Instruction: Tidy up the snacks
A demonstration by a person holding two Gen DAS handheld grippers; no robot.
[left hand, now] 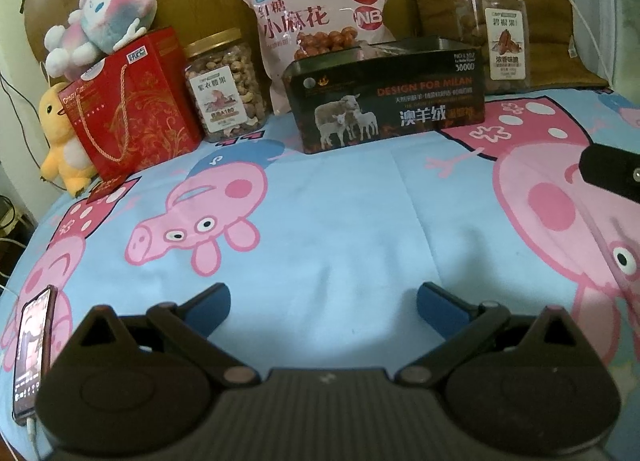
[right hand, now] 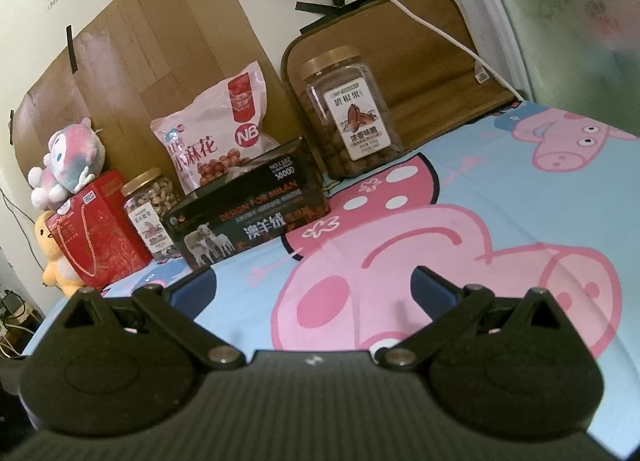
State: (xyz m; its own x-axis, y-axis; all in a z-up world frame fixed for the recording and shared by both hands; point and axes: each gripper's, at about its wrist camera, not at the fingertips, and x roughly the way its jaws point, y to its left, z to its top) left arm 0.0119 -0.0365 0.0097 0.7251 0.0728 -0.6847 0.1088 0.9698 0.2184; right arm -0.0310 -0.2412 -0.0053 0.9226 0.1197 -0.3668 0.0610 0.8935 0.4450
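Observation:
A row of snacks stands at the far edge of the bed. In the left wrist view: a red gift bag (left hand: 132,101), a cashew jar (left hand: 226,87), a pink snack bag (left hand: 320,21), a black open box (left hand: 384,101) and a pecan jar (left hand: 494,33). The right wrist view shows the same red bag (right hand: 96,229), cashew jar (right hand: 152,209), pink bag (right hand: 216,129), black box (right hand: 248,209) and pecan jar (right hand: 350,113). My left gripper (left hand: 323,307) is open and empty over the sheet. My right gripper (right hand: 314,287) is open and empty, well short of the box.
A pink plush (left hand: 100,21) sits on the red bag and a yellow duck plush (left hand: 60,137) stands beside it. A phone (left hand: 32,349) on a cable lies at the left. The pig-print sheet (left hand: 340,229) covers the bed. Part of the right gripper's body (left hand: 612,173) shows at the right edge.

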